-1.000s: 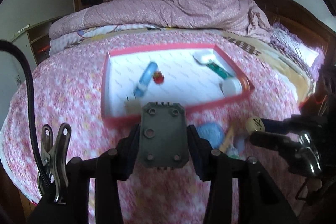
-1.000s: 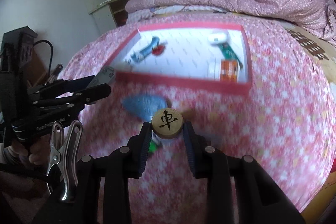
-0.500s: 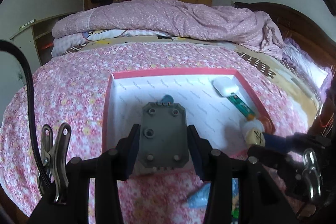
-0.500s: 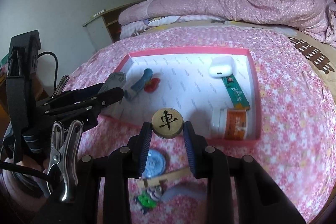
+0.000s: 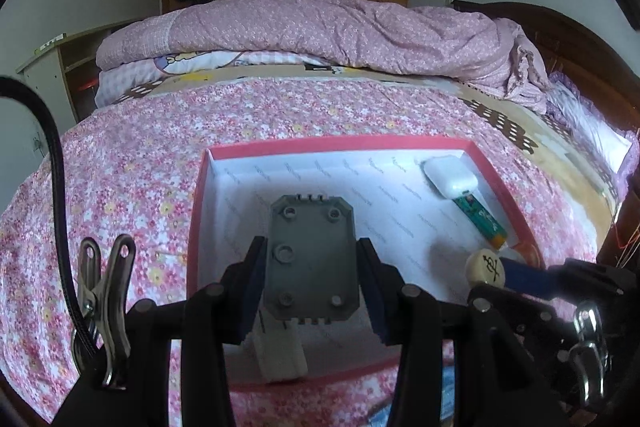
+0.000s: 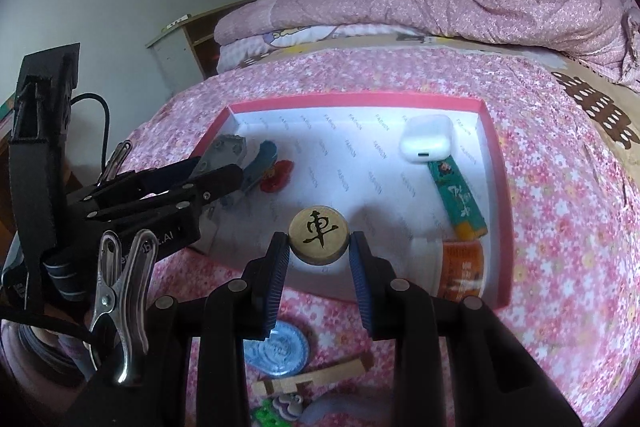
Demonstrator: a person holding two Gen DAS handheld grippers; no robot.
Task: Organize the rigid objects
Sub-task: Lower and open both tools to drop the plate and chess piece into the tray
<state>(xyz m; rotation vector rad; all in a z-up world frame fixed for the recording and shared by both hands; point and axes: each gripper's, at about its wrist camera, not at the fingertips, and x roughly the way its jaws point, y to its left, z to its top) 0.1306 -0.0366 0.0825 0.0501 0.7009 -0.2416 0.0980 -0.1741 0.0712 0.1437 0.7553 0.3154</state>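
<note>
Right wrist view alone shows the coin (image 6: pixel 277 354) outside the tray's (image 6: pixel 505 227) near rim, right gripper (image 6: pixel 319 251) pinching the chess piece (image 6: pixel 318 235), left gripper (image 5: pixel 311 275) pinching the grey block (image 5: pixel 311 263) over open tray floor.

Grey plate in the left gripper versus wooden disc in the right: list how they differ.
The grey plate is angular with clipped corners; the wooden disc is round. The plate is dull grey with round studs; the disc is tan and bears a black character. The plate looks the wider piece. Both are rigid, clamped in a gripper, left gripper and right gripper, above the pink-rimmed box.
</note>
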